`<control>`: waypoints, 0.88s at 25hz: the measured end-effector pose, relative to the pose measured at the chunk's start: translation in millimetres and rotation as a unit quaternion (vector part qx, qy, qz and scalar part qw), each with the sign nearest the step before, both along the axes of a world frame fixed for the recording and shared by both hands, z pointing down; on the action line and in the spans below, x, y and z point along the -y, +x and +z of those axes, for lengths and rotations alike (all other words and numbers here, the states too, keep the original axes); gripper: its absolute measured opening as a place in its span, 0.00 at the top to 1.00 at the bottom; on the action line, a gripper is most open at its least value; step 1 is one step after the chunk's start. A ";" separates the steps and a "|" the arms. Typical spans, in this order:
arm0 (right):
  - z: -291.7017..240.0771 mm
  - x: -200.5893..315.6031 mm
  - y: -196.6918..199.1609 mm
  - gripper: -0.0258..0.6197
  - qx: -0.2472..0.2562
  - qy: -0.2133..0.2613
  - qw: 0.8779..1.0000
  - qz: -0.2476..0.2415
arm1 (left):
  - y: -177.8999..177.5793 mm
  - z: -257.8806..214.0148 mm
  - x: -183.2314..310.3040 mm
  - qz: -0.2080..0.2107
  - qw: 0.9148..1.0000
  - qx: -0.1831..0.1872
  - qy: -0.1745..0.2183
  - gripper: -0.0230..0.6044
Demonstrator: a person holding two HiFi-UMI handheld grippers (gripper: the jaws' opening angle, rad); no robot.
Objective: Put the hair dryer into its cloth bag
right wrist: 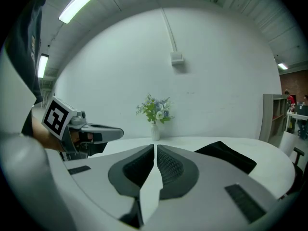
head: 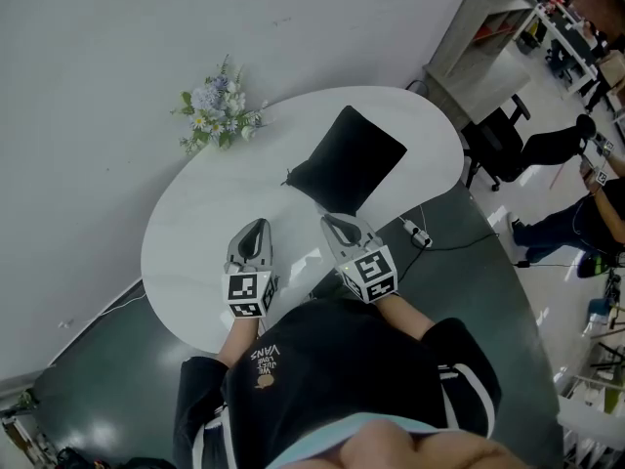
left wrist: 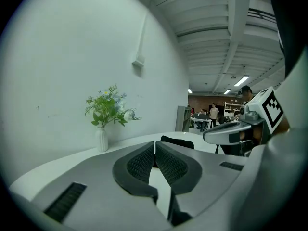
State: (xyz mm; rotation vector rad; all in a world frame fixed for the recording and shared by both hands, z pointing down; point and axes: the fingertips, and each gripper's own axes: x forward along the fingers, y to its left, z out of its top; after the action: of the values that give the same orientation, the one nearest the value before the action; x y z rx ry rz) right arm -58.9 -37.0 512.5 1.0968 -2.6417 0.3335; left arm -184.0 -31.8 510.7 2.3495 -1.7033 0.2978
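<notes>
The left gripper and the right gripper are hovering side by side over the near edge of the white table, both pointing toward twelve o'clock. Each gripper's jaws are sitting pressed together with nothing between them (in both gripper views the ribbed pads are meeting at their tips). The black cloth bag is lying flat on the table at about one o'clock from the grippers, just beyond the right one's tips. Whether the hair dryer is lying inside it cannot be told. A vase of flowers is standing at the table's eleven o'clock edge, near the wall.
</notes>
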 end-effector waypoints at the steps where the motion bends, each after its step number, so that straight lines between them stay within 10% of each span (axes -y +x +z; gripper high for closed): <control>1: -5.5 -0.1 -2.0 0.88 0.006 0.004 1.000 -0.001 | -2.1 -4.1 -2.3 0.000 1.000 -0.003 0.006 0.92; 22: -41.4 -13.9 -4.1 0.89 0.034 0.016 0.999 -0.012 | -7.2 -43.8 -35.8 0.017 0.998 0.001 0.057 0.93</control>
State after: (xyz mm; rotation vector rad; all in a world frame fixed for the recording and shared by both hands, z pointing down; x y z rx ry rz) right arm -63.0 -23.2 471.0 1.0820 -2.7262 0.3306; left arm -191.2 4.0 466.9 2.4613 -1.7270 0.2143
